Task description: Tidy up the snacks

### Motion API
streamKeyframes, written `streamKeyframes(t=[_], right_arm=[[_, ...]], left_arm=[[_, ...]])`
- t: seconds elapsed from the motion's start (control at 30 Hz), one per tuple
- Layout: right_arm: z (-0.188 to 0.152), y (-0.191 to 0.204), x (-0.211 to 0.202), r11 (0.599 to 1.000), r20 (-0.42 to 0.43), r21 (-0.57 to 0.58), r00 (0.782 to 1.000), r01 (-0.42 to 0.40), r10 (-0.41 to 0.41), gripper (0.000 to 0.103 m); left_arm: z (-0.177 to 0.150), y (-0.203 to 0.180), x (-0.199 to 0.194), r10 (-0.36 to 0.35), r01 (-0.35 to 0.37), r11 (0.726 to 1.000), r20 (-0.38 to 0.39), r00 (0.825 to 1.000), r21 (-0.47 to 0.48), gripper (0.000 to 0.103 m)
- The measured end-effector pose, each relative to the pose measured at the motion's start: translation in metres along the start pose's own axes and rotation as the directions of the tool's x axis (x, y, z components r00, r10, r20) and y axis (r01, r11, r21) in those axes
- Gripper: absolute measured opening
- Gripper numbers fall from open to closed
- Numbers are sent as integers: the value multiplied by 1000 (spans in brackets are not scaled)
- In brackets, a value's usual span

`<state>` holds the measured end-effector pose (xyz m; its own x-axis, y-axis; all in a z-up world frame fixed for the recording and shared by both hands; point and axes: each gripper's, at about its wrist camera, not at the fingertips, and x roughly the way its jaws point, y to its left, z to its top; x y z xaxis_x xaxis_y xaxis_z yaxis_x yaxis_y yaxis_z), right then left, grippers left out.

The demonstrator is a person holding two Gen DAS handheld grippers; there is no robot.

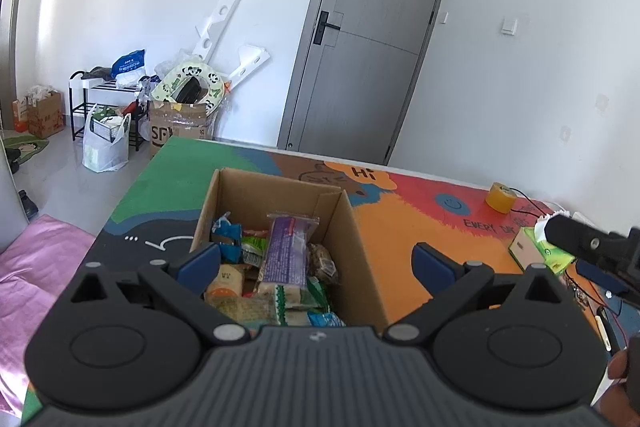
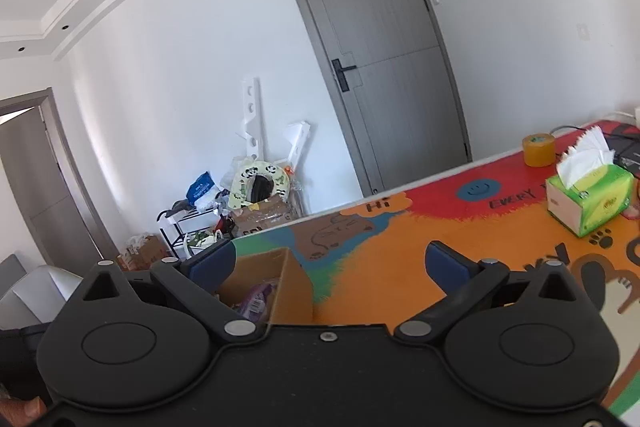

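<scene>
An open cardboard box [image 1: 276, 195] stands on the colourful table [image 1: 400, 227] and holds several snack packets, with a purple packet [image 1: 286, 251] on top. My left gripper [image 1: 316, 259] is open and empty, hovering just above the box's near side. My right gripper [image 2: 328, 263] is open and empty, to the right of the box [image 2: 292, 287], above the orange part of the table [image 2: 380, 267]. The purple packet also shows in the right wrist view [image 2: 256, 297]. The right gripper's side shows at the right edge of the left wrist view [image 1: 592, 247].
A green tissue box [image 2: 588, 195] and a roll of yellow tape [image 2: 540, 149] stand at the table's far right, with cables beyond. A grey door [image 1: 368, 39], a shoe rack and cartons [image 1: 180, 119] line the far wall. A pink cloth [image 1: 36, 267] lies left of the table.
</scene>
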<state>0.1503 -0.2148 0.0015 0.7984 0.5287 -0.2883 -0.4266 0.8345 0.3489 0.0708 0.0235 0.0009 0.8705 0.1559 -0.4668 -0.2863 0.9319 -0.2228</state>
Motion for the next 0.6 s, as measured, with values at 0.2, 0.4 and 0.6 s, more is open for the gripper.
streamKeyframes(t=[0.2, 0.4, 0.6], right_arm=[[-6, -14, -6, 1000, -11, 15, 1000, 4, -4, 103], [-1, -22, -20, 1000, -8, 16, 1000, 12, -12, 103], [-3, -29, -30, 1000, -31, 7, 1000, 4, -4, 103]], left_arm=[[-3, -7, -6, -17, 17, 999, 4, 1000, 41, 102], [-5, -15, -9, -34, 35, 997, -7, 999, 71, 102], [-11, -22, -15, -59, 62, 989, -28, 998, 132, 102]])
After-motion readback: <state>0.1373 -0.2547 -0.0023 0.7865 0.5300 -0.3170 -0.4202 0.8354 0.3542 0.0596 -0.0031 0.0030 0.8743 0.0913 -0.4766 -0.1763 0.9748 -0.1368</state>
